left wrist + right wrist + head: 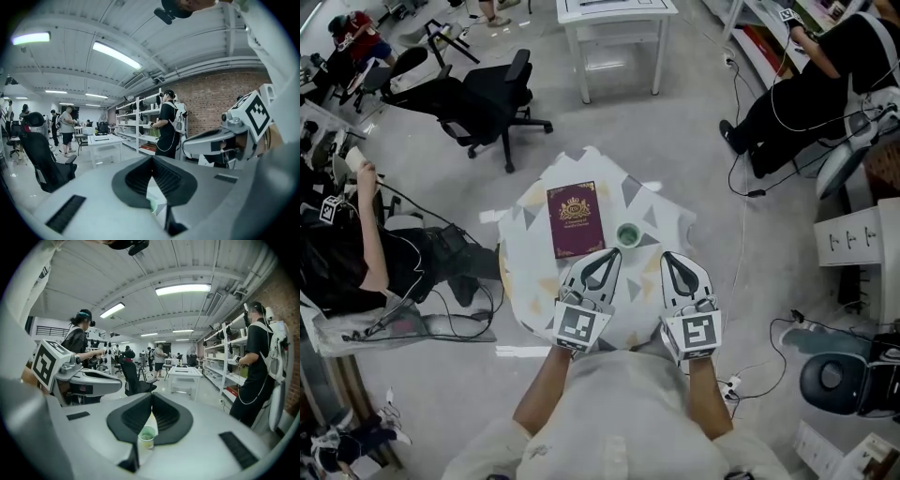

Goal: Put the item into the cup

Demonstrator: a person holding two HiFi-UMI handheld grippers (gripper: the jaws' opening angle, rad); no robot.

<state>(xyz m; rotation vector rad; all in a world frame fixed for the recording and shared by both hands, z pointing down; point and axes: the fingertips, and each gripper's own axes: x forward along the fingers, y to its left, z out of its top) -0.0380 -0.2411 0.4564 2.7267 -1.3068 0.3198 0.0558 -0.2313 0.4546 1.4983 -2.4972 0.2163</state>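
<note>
The small pale cup (628, 234) with a green inside stands upright, mouth up, just above the centre of the head view. In the right gripper view the cup (146, 437) sits low, slightly left of centre; its contents are unclear.

I count two hand-held grippers in my hands: the left hand-held gripper (613, 253) and the right hand-held gripper (667, 256). Each carries one marker cube (581, 325). On the one surface (530, 281) before me are one maroon book (575, 219) and one green cup (628, 234).
</note>
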